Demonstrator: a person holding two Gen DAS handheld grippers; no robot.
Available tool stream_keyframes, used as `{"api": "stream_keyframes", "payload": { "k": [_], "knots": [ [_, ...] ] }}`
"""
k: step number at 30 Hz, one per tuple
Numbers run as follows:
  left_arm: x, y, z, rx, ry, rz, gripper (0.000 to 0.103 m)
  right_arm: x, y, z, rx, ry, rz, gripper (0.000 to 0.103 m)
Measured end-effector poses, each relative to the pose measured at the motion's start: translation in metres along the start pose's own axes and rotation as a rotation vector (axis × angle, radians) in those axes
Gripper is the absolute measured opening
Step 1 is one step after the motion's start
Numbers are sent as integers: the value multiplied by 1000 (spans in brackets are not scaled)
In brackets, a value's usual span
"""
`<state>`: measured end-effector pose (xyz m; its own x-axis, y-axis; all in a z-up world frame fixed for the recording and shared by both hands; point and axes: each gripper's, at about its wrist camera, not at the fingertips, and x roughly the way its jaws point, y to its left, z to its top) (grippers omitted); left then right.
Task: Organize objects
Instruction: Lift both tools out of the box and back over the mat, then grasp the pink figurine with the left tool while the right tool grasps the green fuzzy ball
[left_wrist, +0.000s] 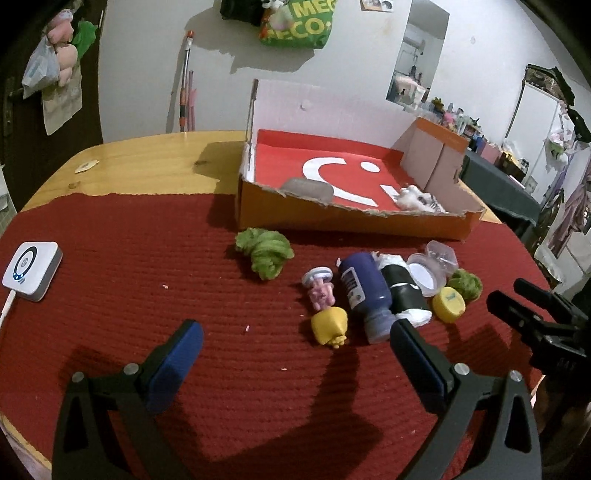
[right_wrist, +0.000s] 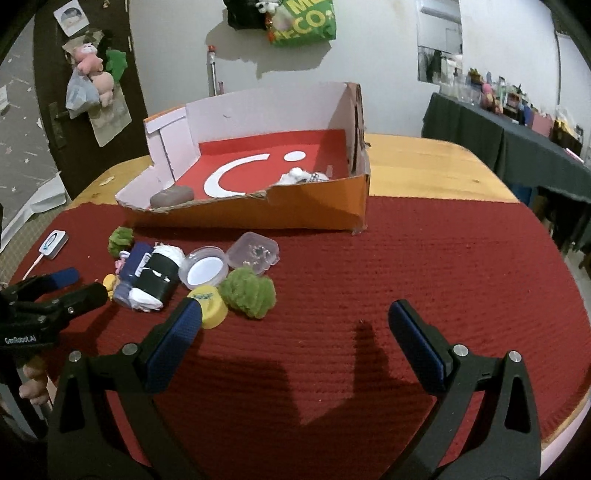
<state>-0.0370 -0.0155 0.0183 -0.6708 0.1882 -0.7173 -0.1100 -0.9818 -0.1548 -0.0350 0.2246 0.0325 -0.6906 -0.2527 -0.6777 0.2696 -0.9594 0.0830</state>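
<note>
Behind the torn box (left_wrist: 354, 216) front, a half-hidden grey lump (left_wrist: 307, 189).

Indoor light, moderately dim, colours saturated. Source overhead and behind the cameras: gripper shadows fall forward on the red mat (left_wrist: 147, 258), toward 12 o'clock. The cardboard box (right_wrist: 314, 206) shades the mat at its base. Faint glare on the wooden table (left_wrist: 155, 162). Strong fisheye bending, black corners. Background soft and grainy.
</note>
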Motion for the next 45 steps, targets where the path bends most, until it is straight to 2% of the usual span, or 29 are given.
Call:
{"api": "stream_keyframes", "payload": {
  "k": [10, 15, 27, 31, 37, 45],
  "knots": [
    [12, 6, 6, 13, 39, 35, 103, 13, -3, 4, -12, 46, -5, 103],
    [16, 6, 9, 32, 48, 43, 103, 24, -5, 6, -27, 99, -30, 103],
    [23, 1, 14, 82, 70, 46, 99, 37, -1, 14, -84, 158, -6, 103],
    [23, -1, 15, 91, 75, 43, 93, 40, 1, 16, -105, 168, -1, 102],
    [21, -2, 17, 82, 65, 16, 75, 43, 4, 19, -125, 172, 11, 98],
    [19, -8, 15, 96, 59, -56, 56, 44, 12, 20, -151, 161, 26, 86]
  ]
}}
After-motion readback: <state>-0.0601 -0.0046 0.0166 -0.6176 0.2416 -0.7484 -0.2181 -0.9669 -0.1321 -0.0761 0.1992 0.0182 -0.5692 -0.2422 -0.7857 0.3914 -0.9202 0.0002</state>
